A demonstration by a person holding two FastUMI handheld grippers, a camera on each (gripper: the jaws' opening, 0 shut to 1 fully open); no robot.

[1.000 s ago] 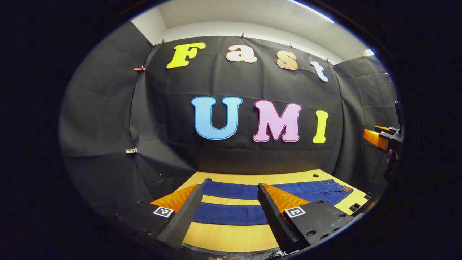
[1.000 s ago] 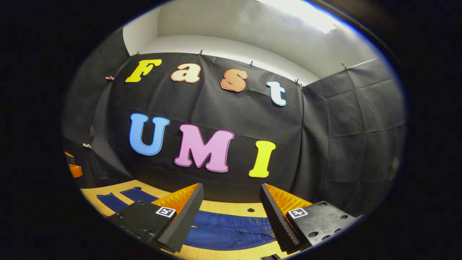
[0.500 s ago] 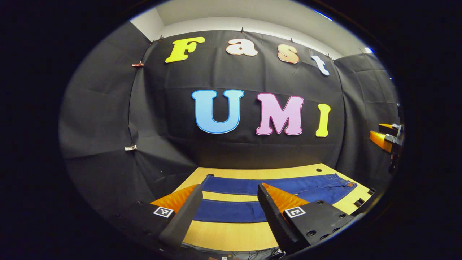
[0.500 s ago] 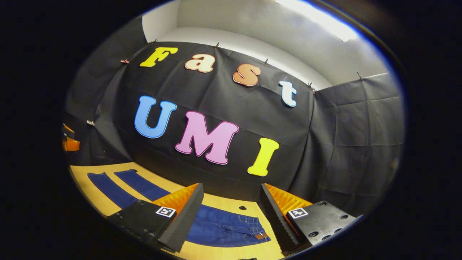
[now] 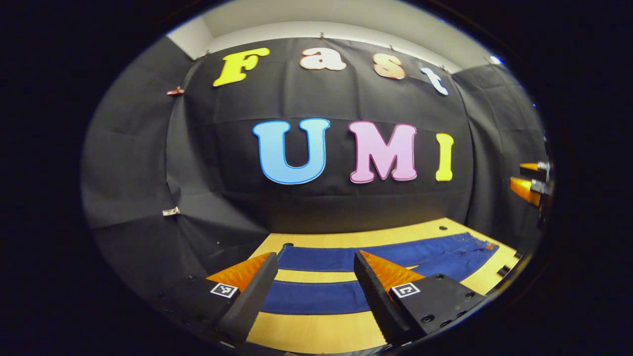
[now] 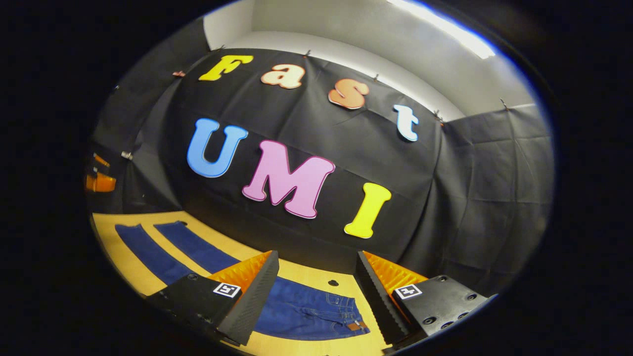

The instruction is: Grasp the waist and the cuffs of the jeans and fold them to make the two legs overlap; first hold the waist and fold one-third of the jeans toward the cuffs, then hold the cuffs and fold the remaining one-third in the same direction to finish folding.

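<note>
Blue jeans [image 5: 316, 257] lie flat on the wooden table [image 5: 316, 331] with the two legs spread apart and a strip of table between them. My left gripper [image 5: 316, 287] hovers open above the leg end, nothing between its fingers. In the right gripper view the waist of the jeans [image 6: 316, 314] with its brown patch lies below my right gripper [image 6: 316, 287], which is open and holds nothing. The legs [image 6: 148, 249] stretch away to the left there. The right gripper [image 5: 531, 180] also shows at the far right edge of the left gripper view, raised above the table.
Black cloth walls close the booth behind and on both sides of the table. Small dark holes [image 5: 441, 228] dot the table top near its far edge. The left gripper [image 6: 99, 175] appears at the far left of the right gripper view.
Both grippers have tilted and shifted slightly, bringing more of the table and jeans into view. The jeans have not moved, and both grippers stay open.
</note>
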